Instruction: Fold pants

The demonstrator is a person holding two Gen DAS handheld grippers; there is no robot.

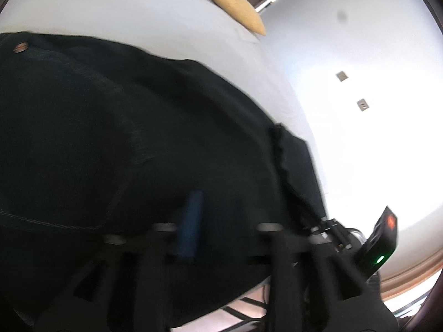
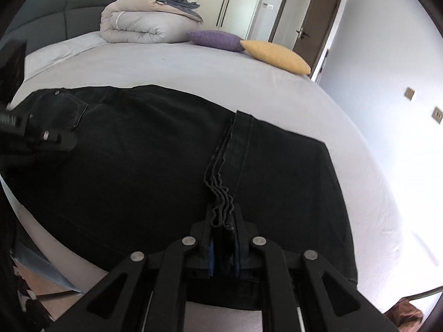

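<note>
Black jeans lie flat across the grey bed, folded over so the leg hems rest on top. My right gripper is shut on the stacked hems at the near edge of the jeans. My left gripper shows at the left over the waist end, near the back pocket. In the blurred left wrist view the jeans fill the frame and one blue pad shows over the dark cloth; the other finger is lost against the fabric. The right gripper shows at lower right.
A rolled duvet, a purple cushion and a yellow cushion lie at the far side of the bed. A wardrobe and an open door stand behind. A white wall with sockets is on the right.
</note>
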